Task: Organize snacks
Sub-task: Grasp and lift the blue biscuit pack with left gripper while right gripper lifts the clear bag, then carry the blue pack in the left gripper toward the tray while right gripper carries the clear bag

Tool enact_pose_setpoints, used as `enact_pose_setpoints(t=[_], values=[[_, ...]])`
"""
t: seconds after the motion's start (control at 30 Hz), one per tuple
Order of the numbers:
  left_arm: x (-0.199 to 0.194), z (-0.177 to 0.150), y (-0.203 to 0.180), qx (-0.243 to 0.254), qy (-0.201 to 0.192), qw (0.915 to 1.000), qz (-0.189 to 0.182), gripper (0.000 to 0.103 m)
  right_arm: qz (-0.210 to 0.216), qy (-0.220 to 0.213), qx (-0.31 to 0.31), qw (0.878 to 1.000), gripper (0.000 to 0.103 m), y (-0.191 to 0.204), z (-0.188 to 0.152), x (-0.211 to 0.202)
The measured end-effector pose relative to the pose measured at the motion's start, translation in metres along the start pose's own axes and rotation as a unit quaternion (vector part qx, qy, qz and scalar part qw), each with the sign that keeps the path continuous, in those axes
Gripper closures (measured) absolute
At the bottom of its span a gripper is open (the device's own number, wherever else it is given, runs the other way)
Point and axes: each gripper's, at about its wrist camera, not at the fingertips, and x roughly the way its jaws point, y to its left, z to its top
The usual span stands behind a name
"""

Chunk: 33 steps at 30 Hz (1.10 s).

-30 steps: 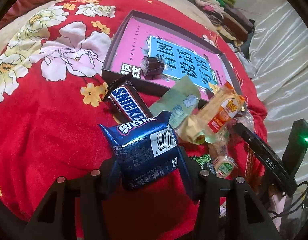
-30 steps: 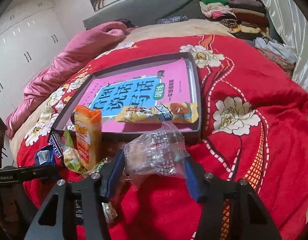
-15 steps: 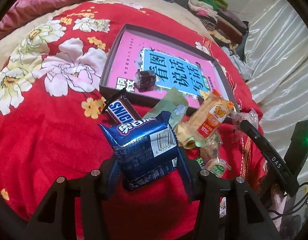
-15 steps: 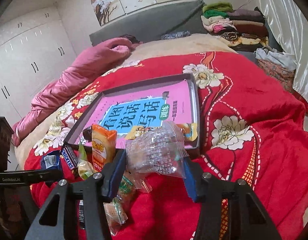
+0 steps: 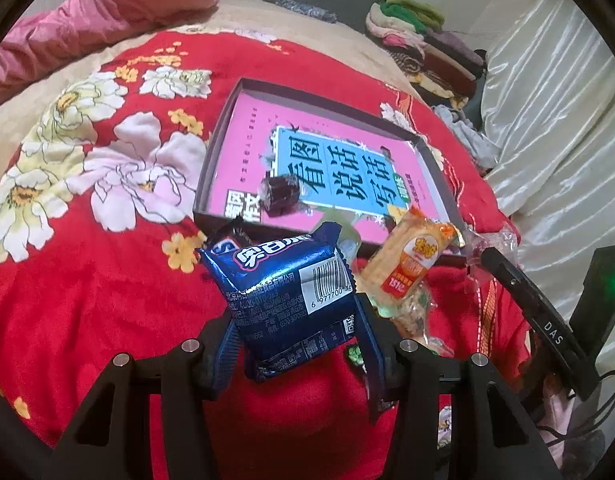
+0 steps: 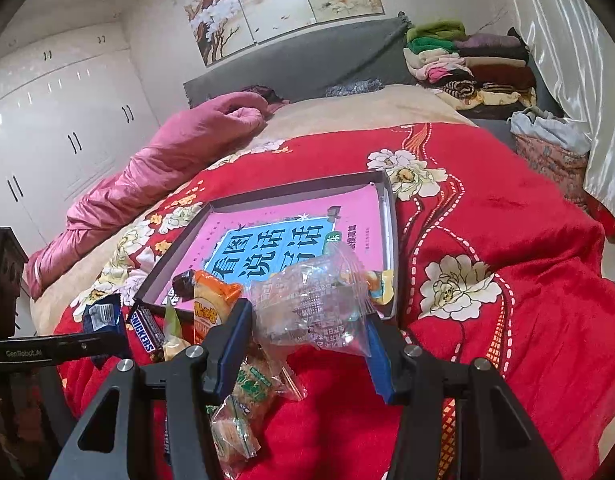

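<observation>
- My left gripper has its jaws pinching a blue Oreo packet, barcode up, held clear above the red floral blanket.
- My right gripper has its jaws pinching a clear plastic snack bag with printed text, also lifted off the bed.
- Just under the right gripper, I see small clear-wrapped snacks lying on the blanket.
- Beyond the Oreo packet I see an orange-labelled cracker pack propped against the near edge of the tray, with a pale green packet beside it.
- A Snickers bar lies on the blanket just outside the tray's near left corner; in the left view the Oreo packet hides most of it.
- The dark shallow tray sits on the blanket, lined by a pink book with a blue title panel.
- Inside the tray, a dark-wrapped chocolate rests near the front left, and a yellow snack packet lies by the front right corner, partly hidden behind the clear bag.
- Farther off I see a pink quilt bunched on the bed's left and folded clothes stacked at the head.
</observation>
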Motion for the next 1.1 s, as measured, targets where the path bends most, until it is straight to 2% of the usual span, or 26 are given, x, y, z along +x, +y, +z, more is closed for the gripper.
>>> enact_pose_setpoints(t=[0.57, 1.1], values=[[0.002, 0.018, 0.003, 0.009, -0.038, 0.9991, 0.017, 0.049, -0.005, -0.016, -0.003, 1.0, 0.05, -0.001, 0.006, -0.001], [0.015, 0.038, 0.008, 0.008, -0.052, 0.9983, 0.023, 0.049, -0.006, -0.02, 0.004, 1.0, 0.05, -0.006, 0.01, 0.001]])
